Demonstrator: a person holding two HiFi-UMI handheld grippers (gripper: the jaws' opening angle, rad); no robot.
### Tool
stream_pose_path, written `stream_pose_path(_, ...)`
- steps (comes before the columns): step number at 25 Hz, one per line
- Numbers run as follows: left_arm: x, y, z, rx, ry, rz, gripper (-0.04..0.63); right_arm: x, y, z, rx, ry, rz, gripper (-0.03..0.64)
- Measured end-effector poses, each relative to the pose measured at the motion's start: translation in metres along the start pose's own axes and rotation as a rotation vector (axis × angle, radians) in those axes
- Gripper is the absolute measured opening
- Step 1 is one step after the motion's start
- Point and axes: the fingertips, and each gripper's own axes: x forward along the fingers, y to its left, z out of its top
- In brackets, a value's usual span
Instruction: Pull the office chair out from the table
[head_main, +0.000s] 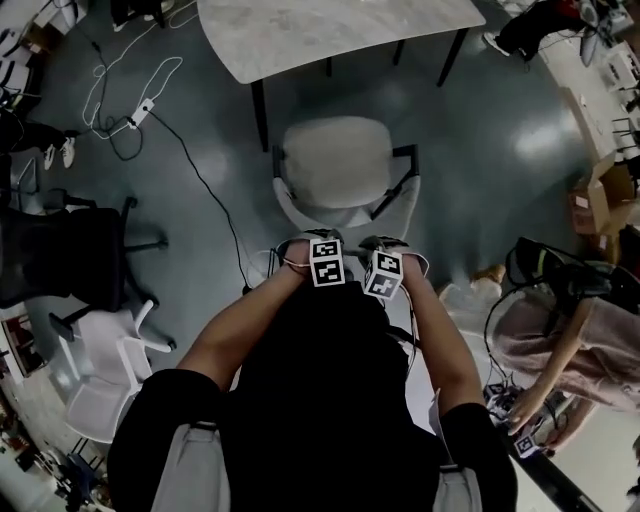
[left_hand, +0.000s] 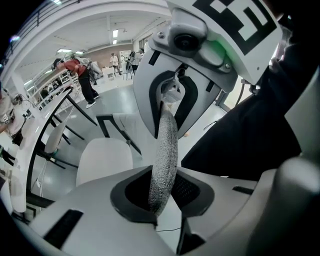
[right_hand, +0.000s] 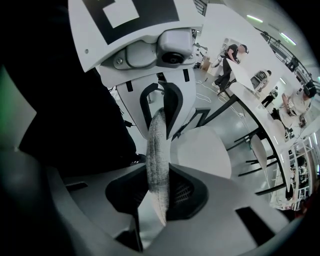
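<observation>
1. The left gripper (left_hand: 161, 192) points steeply down. Its jaws are clenched on the grey knitted top edge of the backrest (left_hand: 165, 145), which stands up between the pads.
2. The left forearm (head_main: 240, 325) reaches in from 7 o'clock, elbow bent and close to the body.
3. The office chair (head_main: 335, 165) stands at 12 o'clock from both grippers. Its seat faces the desk (head_main: 330, 35), which is further out at 12. Floor shows between the seat's front and the desk's near edge.
4. The backrest's edge runs from 9 to 3 o'clock, square to the line of pull. The two grips sit side by side near its middle, so neither hand is the nearer.
5. The right gripper (right_hand: 157, 192) also points steeply down, its jaws grasping the same knitted edge, face to face with the left one.
6. The right forearm (head_main: 440, 340) comes in from 5 o'clock, mirroring the left.
7. The pull should run straight toward 6 o'clock. Equal draw from both hands would likely keep the chair from swivelling.
</observation>
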Motion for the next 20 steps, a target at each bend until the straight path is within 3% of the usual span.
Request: stream_pose_path(20,0.027,-0.074,0.043,-0.030,0.028,-0.045,0.089,-0.017,0.058,-0.056,0.015,-0.024,-0.029,0.097)
